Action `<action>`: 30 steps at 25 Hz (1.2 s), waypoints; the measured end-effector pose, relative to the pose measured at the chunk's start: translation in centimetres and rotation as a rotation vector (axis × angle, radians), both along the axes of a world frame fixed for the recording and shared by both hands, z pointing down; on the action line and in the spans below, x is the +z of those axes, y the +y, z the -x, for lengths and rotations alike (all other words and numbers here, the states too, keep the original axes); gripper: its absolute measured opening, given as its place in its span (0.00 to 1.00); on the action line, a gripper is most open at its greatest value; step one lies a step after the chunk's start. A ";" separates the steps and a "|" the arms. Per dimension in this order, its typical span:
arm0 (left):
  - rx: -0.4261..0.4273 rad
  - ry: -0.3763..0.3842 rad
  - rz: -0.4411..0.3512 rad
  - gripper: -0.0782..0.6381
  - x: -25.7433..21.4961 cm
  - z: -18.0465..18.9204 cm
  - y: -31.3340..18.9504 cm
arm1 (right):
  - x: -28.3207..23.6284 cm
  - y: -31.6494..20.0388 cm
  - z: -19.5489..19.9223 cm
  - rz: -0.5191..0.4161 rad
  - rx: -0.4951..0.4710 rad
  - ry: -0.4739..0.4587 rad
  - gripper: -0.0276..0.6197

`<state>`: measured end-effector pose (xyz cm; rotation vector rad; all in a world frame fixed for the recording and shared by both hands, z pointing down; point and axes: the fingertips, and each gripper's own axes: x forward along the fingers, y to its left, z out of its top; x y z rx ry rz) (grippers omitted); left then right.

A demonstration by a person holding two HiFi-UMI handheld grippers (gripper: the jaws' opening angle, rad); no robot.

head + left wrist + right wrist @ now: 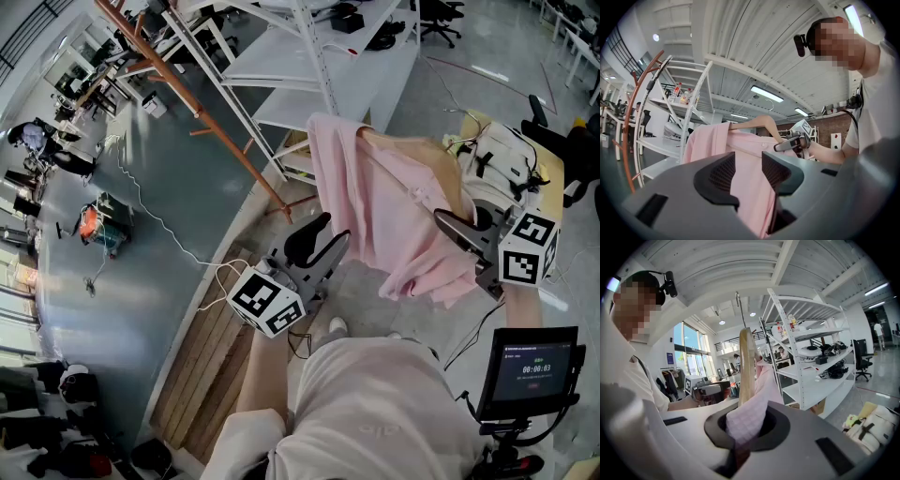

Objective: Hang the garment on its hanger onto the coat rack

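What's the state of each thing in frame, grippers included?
Left gripper: open, jaws apart, gripping nothing.
Right gripper: shut on the pink garment where it covers one end of the hanger.
Pink garment: draped on the hanger, held up in the air.
Hanger: carried by the right gripper, hook not on anything.
Coat rack: standing, garment not on it yet.

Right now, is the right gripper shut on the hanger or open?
Shut. The right gripper is closed on the wooden hanger, with the pink garment pinched between its jaws too.
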<state>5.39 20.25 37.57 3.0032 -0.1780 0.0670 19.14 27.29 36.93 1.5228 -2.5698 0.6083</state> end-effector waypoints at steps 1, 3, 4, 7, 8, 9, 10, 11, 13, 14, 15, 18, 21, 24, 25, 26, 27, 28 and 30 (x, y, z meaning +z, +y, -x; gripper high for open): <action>-0.008 0.000 0.003 0.34 0.1 0.2 0.2 | -0.1 0.0 0.1 0.000 -0.007 0.003 0.05; -0.024 -0.002 0.010 0.34 0.2 0.6 0.2 | -0.2 -0.2 0.2 0.002 -0.020 0.006 0.05; -0.033 -0.004 0.015 0.34 0.4 0.9 -0.1 | -0.2 -0.7 0.2 0.004 -0.026 0.005 0.05; -0.068 -0.010 0.032 0.34 1.7 1.3 -3.6 | 0.8 -4.2 -0.1 0.013 -0.045 -0.005 0.05; -0.080 -0.009 0.038 0.34 2.4 1.4 -5.3 | 1.4 -5.9 -0.4 0.017 -0.051 -0.007 0.05; -0.091 -0.008 0.043 0.34 3.0 1.5 -6.8 | 1.9 -7.5 -0.5 0.021 -0.056 -0.007 0.05; -0.099 -0.005 0.047 0.34 3.4 1.6 -8.1 | 2.2 -8.7 -0.5 0.025 -0.061 -0.003 0.05; -0.106 0.000 0.048 0.34 3.4 1.9 -9.1 | 2.2 -9.6 -0.3 0.028 -0.066 0.004 0.05; -0.115 0.011 0.047 0.34 3.1 2.7 -10.8 | 1.7 -10.8 0.5 0.032 -0.074 0.025 0.05; -0.119 0.016 0.045 0.34 2.9 3.1 -11.9 | 1.4 -11.6 0.8 0.032 -0.077 0.034 0.05; -0.124 0.021 0.042 0.34 2.7 3.5 -13.2 | 1.1 -12.8 1.0 0.032 -0.079 0.041 0.05; -0.141 0.043 0.030 0.34 2.3 4.2 -18.9 | 0.3 -18.1 0.9 0.019 -0.082 0.054 0.05; -0.165 0.045 0.012 0.34 1.9 5.1 -24.1 | -0.6 -24.1 0.6 -0.002 -0.095 0.062 0.05; -0.210 0.038 0.000 0.34 1.6 6.4 -27.2 | -1.5 -28.7 0.7 -0.023 -0.112 0.053 0.05; -0.225 0.038 -0.005 0.34 1.4 7.0 -27.5 | -2.1 -29.6 0.9 -0.032 -0.117 0.047 0.05; -0.240 0.038 -0.011 0.34 1.1 7.6 -27.7 | -2.7 -30.2 1.2 -0.042 -0.123 0.043 0.05; -0.256 0.037 -0.017 0.34 0.7 8.2 -27.7 | -3.4 -30.7 1.5 -0.052 -0.129 0.040 0.05; -0.273 0.035 -0.021 0.34 0.5 8.7 -28.1 | -4.0 -31.4 1.7 -0.061 -0.136 0.037 0.05; -0.320 0.029 -0.021 0.34 0.4 9.3 -30.1 | -4.6 -34.5 1.7 -0.069 -0.157 0.031 0.05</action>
